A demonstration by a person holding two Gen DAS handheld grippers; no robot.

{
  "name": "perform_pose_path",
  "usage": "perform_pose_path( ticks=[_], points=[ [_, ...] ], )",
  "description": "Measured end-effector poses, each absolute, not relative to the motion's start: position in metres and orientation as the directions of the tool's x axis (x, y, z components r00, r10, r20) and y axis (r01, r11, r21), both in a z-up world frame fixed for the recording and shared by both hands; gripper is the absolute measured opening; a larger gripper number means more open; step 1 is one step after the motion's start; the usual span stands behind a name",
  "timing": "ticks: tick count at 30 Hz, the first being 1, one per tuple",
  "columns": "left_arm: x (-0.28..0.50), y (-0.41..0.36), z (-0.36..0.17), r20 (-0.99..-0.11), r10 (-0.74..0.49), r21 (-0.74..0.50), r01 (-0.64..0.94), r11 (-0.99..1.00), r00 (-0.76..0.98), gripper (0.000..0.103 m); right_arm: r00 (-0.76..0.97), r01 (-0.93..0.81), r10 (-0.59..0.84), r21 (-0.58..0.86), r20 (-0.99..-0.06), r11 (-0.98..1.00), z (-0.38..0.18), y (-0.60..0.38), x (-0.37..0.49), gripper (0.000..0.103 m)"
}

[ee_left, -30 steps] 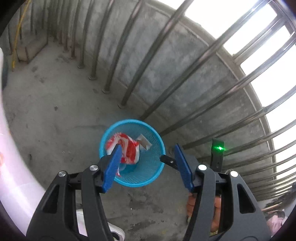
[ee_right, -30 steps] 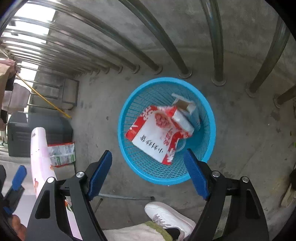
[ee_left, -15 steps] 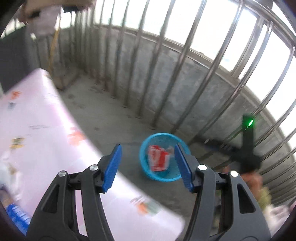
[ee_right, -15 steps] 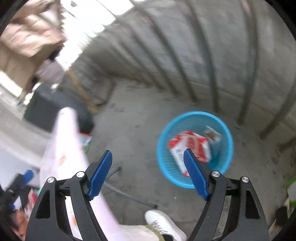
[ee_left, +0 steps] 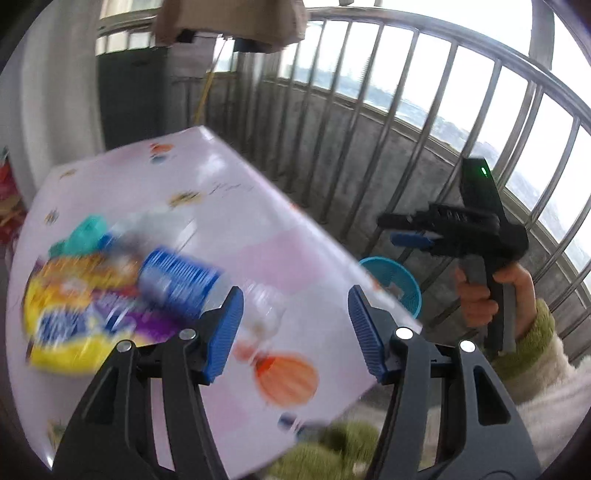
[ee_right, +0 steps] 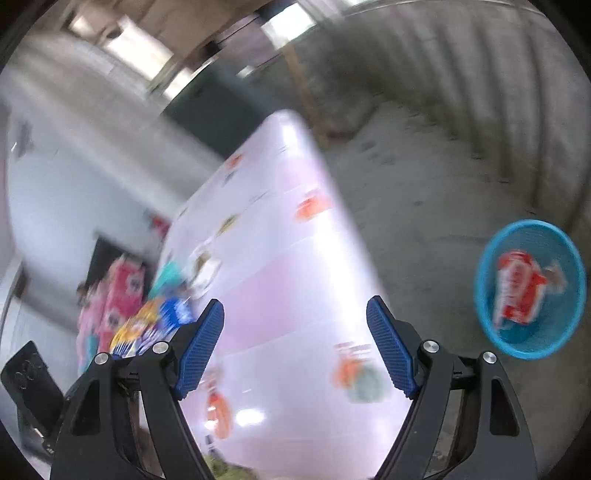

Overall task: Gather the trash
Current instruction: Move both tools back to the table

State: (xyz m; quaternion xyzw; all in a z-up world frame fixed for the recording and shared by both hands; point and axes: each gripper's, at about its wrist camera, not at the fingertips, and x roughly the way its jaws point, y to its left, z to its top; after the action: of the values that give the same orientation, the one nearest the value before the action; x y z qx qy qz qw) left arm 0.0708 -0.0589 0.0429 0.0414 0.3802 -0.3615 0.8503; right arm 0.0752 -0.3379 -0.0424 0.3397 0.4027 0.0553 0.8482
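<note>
Blurred trash lies on the pink table (ee_left: 258, 236): a clear bottle with a blue label (ee_left: 181, 282), a yellow and purple snack bag (ee_left: 77, 325) and a teal item (ee_left: 85, 232). My left gripper (ee_left: 295, 325) hangs open and empty above the table, just right of the bottle. A hand (ee_left: 480, 295) holds my right gripper (ee_left: 395, 230) beyond the table's right edge, above the blue basket (ee_left: 402, 280). In the right wrist view my right gripper (ee_right: 295, 343) is open and empty over the table (ee_right: 280, 258). The basket (ee_right: 532, 288) on the floor holds a red and white wrapper (ee_right: 517, 291).
A steel railing (ee_left: 424, 122) on a low concrete wall runs behind the table and basket. Clothes (ee_left: 229, 22) hang overhead at the back. A dark bin (ee_left: 133, 96) stands behind the table. Pink and red packages (ee_right: 118, 295) sit beside the table's far side.
Both grippers have risen and swung left, away from the basket and over the pink table. The trash pile on the table has come into view. Both stay open and empty.
</note>
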Motion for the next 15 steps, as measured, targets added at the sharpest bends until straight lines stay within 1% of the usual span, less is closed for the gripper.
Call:
perform_pose_path(
  ticks=[2,8,15],
  points=[
    [0.065,-0.040,0.037,-0.684,-0.570,-0.216,0.620,0.754,0.455,0.055,0.641,0.113,0.423,0.624,-0.640,0.773,-0.039,-0.309,0.091,0.078],
    [0.063,0.019,0.022,-0.682,-0.520,-0.269,0.486,0.832,0.514,0.055,0.558,0.007,0.498,0.604,-0.664,0.797,-0.035,-0.245,0.129,0.078],
    [0.089,0.047,0.002,-0.657,-0.503,-0.347,0.367,0.863,0.561,0.055,0.445,-0.035,0.532,0.580,-0.720,0.814,-0.056,-0.196,0.183,0.078]
  ],
)
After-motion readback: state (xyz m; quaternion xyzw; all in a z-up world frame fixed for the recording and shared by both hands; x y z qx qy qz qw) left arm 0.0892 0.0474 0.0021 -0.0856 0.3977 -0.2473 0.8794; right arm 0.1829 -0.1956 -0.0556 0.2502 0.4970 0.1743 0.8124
